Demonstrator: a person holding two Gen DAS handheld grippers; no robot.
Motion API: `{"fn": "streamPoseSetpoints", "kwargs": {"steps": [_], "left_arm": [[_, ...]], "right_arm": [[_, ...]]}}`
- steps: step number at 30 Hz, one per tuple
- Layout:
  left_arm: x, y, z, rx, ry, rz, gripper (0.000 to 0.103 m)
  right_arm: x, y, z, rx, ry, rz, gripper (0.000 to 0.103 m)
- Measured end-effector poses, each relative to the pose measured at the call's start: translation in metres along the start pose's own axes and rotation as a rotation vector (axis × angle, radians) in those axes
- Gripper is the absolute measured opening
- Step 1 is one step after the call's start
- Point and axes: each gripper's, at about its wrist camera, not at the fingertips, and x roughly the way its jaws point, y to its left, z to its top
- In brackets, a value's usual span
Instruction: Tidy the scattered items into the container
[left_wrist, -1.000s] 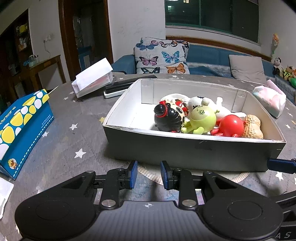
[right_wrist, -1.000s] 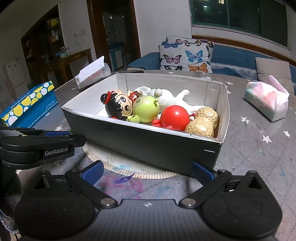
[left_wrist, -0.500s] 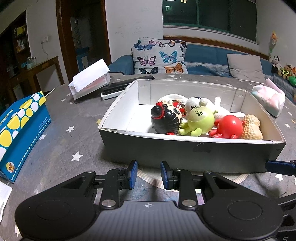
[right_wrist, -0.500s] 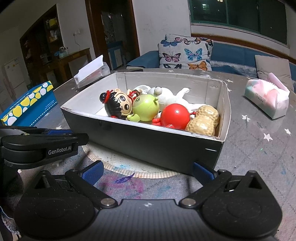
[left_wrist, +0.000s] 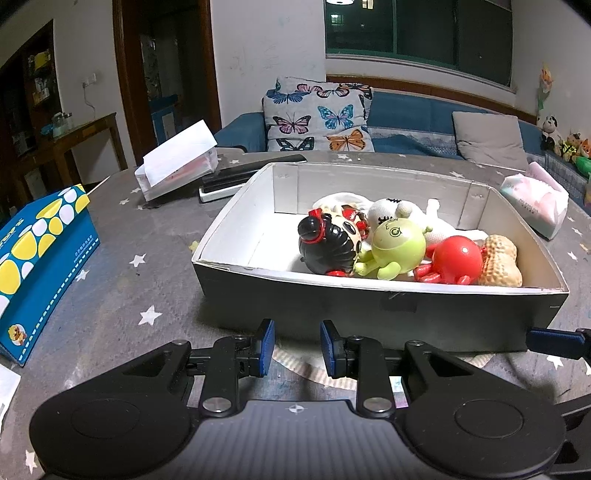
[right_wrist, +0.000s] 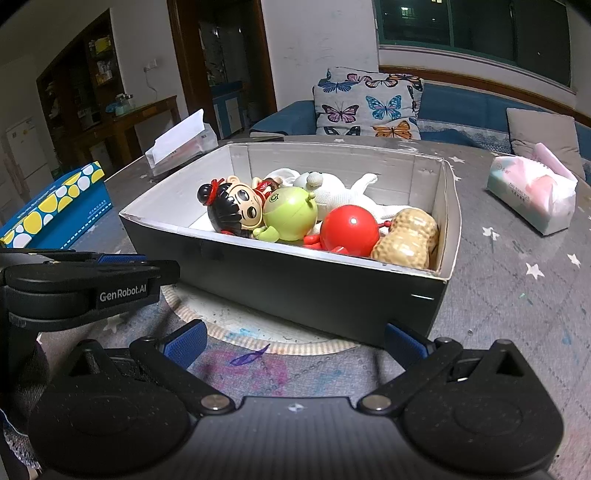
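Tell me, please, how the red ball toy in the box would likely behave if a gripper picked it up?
The red ball toy looks glossy and round, so pads would probably slip. It seems hard plastic, likely light. Its small feet may limit rolling.

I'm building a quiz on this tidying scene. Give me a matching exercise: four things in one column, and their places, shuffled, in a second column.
Things:
1. red round toy
2. tan peanut-shaped toy
3. blue tissue box with yellow and white spots
4. pink and white soft tissue pack

Places:
A. on the table, right of the grey cardboard box
B. in the cardboard box, at its right end
C. on the table, left of the cardboard box
D. in the cardboard box, between the green round toy and the peanut-shaped toy

Pairs: 1-D, 2-B, 3-C, 4-A
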Motion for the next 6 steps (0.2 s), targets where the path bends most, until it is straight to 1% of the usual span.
{"fn": "streamPoseSetpoints", "kwargs": {"steps": [6], "left_arm": [[-0.0011, -0.0004, 0.0003, -0.001, -0.012, -0.014, 0.029]], "right_arm": [[0.0004, -0.0005, 0.0001, 0.007, -0.004, 0.002, 0.103]]}}
